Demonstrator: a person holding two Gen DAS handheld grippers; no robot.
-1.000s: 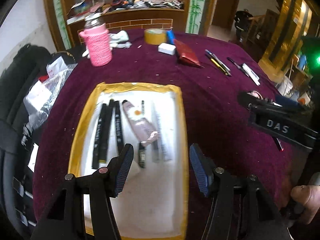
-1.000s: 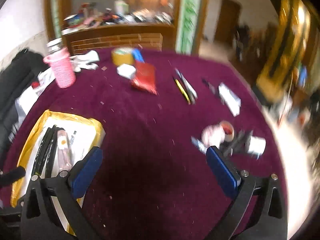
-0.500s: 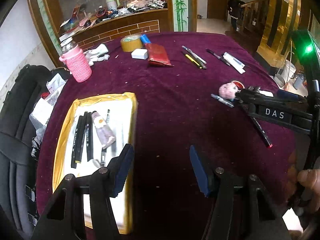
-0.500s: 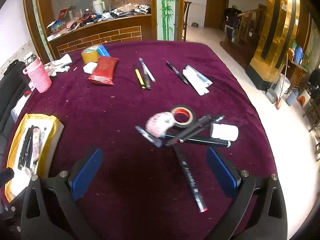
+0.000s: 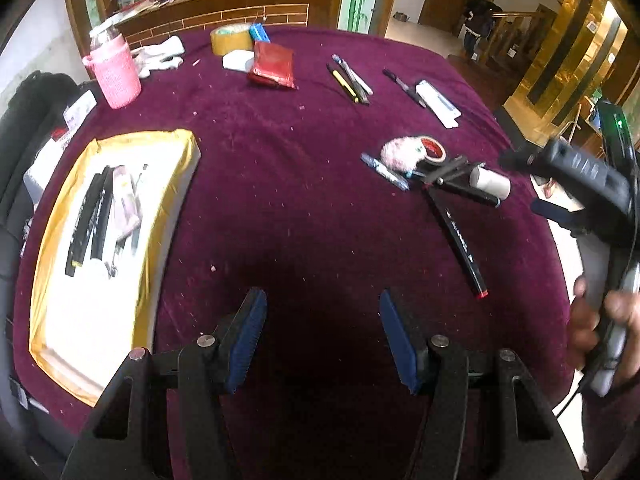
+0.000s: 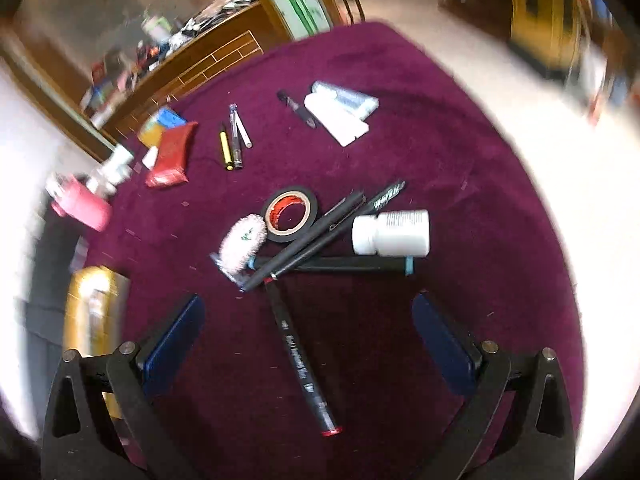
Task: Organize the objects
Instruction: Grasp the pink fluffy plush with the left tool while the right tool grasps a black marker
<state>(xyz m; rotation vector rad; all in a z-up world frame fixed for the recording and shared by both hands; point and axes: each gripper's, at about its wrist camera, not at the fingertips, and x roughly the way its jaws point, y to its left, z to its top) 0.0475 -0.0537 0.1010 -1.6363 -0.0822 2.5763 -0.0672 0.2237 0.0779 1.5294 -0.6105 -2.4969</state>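
While a yellow-rimmed tray (image 5: 176, 140) at one side of the maroon-covered bench (image 5: 300, 200) already holds several dark pens, the right tongs (image 6: 308, 336) hover wide open and empty over a loose heap near the opposite edge. Directly between their blue pads lies a black marker with a red tip (image 6: 300, 360), its other end touching a tangle of pens, a roll of red-cored black tape (image 6: 290, 214), a fuzzy pink ball (image 6: 244, 246) and a white bottle (image 6: 392, 232). The left tongs (image 5: 322, 340) hang about half open over bare cloth, gripping nothing. The step in hand looks like the reach for the next item to sort; the next move would call for lowering the right tongs and closing across the marker's barrel without nudging the pile.
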